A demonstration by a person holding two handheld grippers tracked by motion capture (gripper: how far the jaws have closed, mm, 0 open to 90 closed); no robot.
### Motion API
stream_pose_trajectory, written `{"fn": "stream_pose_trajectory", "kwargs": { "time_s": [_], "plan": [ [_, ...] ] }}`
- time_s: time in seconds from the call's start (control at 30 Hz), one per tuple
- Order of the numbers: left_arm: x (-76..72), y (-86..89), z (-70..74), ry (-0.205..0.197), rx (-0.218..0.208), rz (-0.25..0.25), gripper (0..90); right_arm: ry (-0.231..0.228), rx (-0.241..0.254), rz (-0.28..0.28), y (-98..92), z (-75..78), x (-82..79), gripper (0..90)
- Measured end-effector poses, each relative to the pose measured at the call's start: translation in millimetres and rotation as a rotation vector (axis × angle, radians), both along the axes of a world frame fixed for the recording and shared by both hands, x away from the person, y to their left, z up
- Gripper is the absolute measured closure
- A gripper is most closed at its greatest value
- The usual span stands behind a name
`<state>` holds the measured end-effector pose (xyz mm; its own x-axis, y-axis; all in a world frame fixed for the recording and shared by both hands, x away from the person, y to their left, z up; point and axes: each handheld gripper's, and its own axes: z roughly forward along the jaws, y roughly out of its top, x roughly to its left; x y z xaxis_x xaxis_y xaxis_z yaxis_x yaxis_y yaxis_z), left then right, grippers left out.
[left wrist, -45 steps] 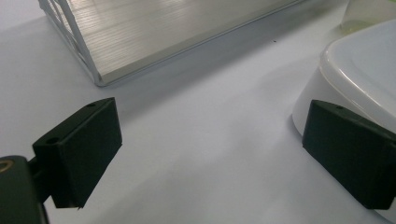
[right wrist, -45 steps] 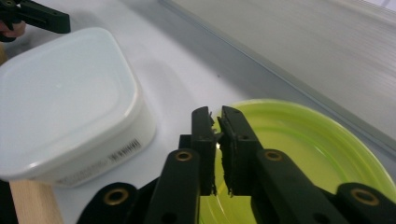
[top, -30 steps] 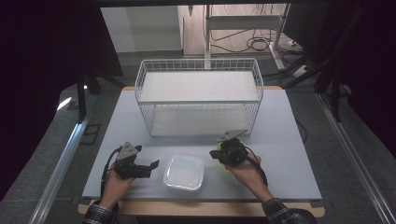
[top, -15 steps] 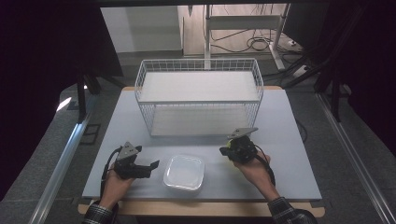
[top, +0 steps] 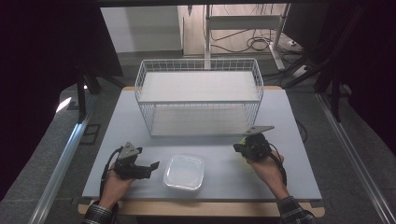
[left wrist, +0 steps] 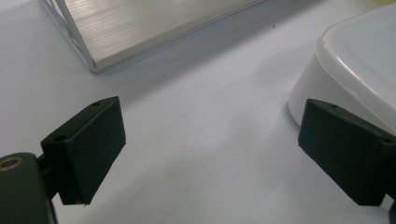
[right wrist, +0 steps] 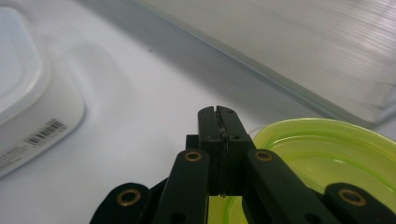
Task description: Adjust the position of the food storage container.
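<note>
right claw [right wrist: 219,116] pinching rim of translucent yellow-green plastic bowl [right wrist: 317,154], near desk's right edge; keep pinch firm, bowl level; left claw [left wrist: 210,140] spread.

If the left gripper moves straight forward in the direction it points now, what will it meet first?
Most likely the white container. In the high view the open left gripper points across the table toward the container. In its own view one finger already lines up with the container's near wall; the depth is unclear.
</note>
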<state>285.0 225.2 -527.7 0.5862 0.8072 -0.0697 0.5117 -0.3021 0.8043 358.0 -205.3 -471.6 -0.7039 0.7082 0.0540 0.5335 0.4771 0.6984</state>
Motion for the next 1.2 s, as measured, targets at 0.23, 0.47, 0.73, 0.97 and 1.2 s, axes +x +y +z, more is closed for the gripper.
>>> {"fn": "stream_pose_trajectory", "kwargs": {
  "time_s": [0.23, 0.47, 0.73, 0.97, 1.2],
  "plan": [
    [-1.2, -0.6, 1.1, 0.009, 0.013, -0.015, 7.5, 0.005, 0.022, -0.06, -19.7, 0.5, 3.0, 89.6],
    [-8.4, -1.1, 7.0, 0.014, 0.049, -0.025, 19.2, -0.03, 0.019, -0.031, -14.1, 1.2, -10.1, 89.6],
    [-28.7, 0.3, 11.1, 0.027, 0.056, -0.093, 47.3, -0.012, 0.067, 0.016, -6.8, 0.8, -30.3, 89.5],
    [-44.8, -3.2, 10.0, 0.088, 0.037, -0.161, 73.6, 0.029, 0.091, 0.086, 11.7, -4.6, -54.7, 89.5],
    [-61.1, -11.9, 9.4, 0.117, 0.039, -0.23, 83.3, 0.053, 0.086, 0.155, 29.9, -8.6, -71.7, 87.0]
  ]
}}
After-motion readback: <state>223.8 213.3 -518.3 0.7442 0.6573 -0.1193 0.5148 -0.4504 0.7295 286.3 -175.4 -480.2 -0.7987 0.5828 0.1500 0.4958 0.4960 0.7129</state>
